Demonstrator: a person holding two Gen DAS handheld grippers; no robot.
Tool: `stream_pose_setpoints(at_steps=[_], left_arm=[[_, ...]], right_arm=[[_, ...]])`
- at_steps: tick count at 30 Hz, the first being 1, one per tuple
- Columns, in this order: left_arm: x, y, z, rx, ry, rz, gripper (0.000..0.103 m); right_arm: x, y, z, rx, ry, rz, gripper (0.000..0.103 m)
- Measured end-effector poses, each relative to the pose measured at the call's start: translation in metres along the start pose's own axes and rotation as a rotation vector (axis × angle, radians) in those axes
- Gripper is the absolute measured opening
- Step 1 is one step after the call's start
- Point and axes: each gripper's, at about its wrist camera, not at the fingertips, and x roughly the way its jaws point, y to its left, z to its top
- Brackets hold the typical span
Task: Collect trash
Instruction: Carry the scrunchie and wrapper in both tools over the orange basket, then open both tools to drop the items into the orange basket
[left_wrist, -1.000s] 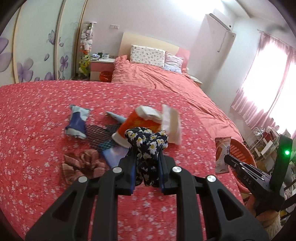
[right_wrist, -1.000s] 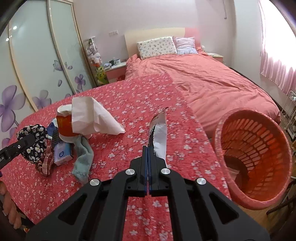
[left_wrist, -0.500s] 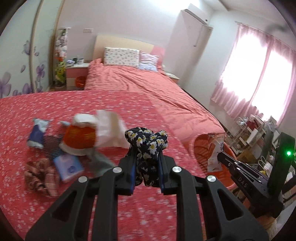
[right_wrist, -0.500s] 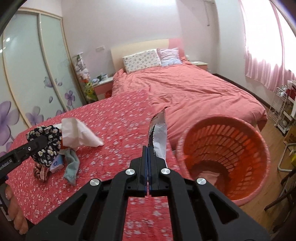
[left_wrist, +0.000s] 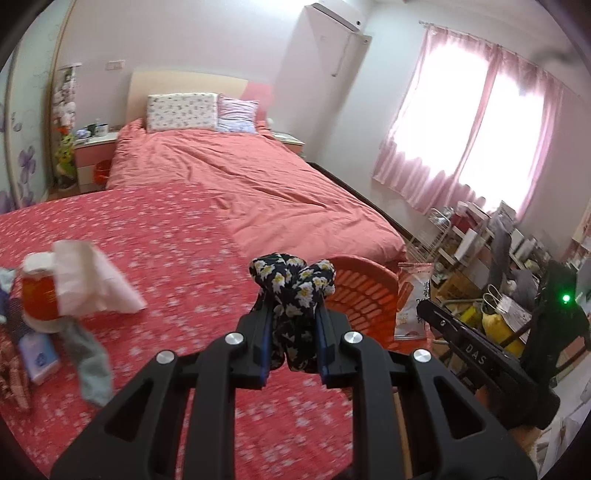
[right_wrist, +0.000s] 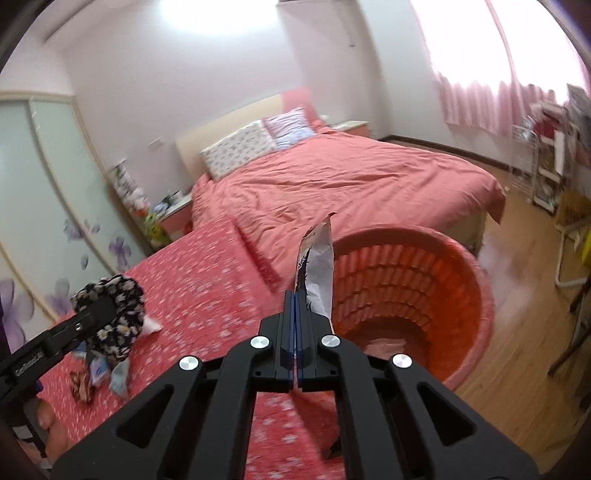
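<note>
My left gripper (left_wrist: 293, 325) is shut on a black floral scrunchie (left_wrist: 293, 284) and holds it above the red flowered tablecloth (left_wrist: 177, 240), just left of the orange basket (left_wrist: 356, 291). My right gripper (right_wrist: 295, 321) is shut on a silver snack wrapper (right_wrist: 317, 258), held upright at the near rim of the orange basket (right_wrist: 443, 295). The wrapper also shows in the left wrist view (left_wrist: 412, 299), and the scrunchie in the right wrist view (right_wrist: 110, 317).
On the cloth at left lie an orange cup (left_wrist: 37, 295), a white tissue (left_wrist: 92, 284), a grey sock (left_wrist: 90, 365), a tissue pack (left_wrist: 38, 354) and a plaid scrunchie (left_wrist: 13, 376). A bed (left_wrist: 240, 184) lies beyond; a cluttered shelf (left_wrist: 480, 251) stands at right.
Both grippers have swung right with their loads. The basket now sits close under the right gripper and beside the left; the pile of items has slid to the left.
</note>
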Motion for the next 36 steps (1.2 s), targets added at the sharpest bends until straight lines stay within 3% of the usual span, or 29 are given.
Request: stream_pose_setpoints(at_steps=[7, 15, 23, 31, 34, 36], left_arm=[[0.038, -0.033, 0.007, 0.017, 0.038, -0.071, 0.02], [0.08, -0.072, 0.004, 0.059, 0.083, -0.165, 0.019], [0.112, -0.085, -0.001, 0.081, 0.129, -0.189, 0.02], [0.138, -0.079, -0.006, 0.066, 0.177, -0.156, 0.039], [0.141, -0.071, -0.006, 0.052, 0.181, -0.134, 0.045], [0.139, -0.064, -0.006, 0.043, 0.181, -0.123, 0.046]], right_arm=[[0.006, -0.036, 0.007, 0.078, -0.018, -0.039, 0.001], [0.016, -0.051, 0.011, 0.101, -0.016, -0.046, 0.001], [0.019, -0.059, 0.015, 0.111, -0.012, -0.037, 0.001], [0.031, -0.071, 0.019, 0.138, 0.028, -0.008, 0.002], [0.033, -0.075, 0.018, 0.154, 0.051, 0.007, 0.01], [0.033, -0.074, 0.016, 0.154, 0.058, 0.007, 0.025]])
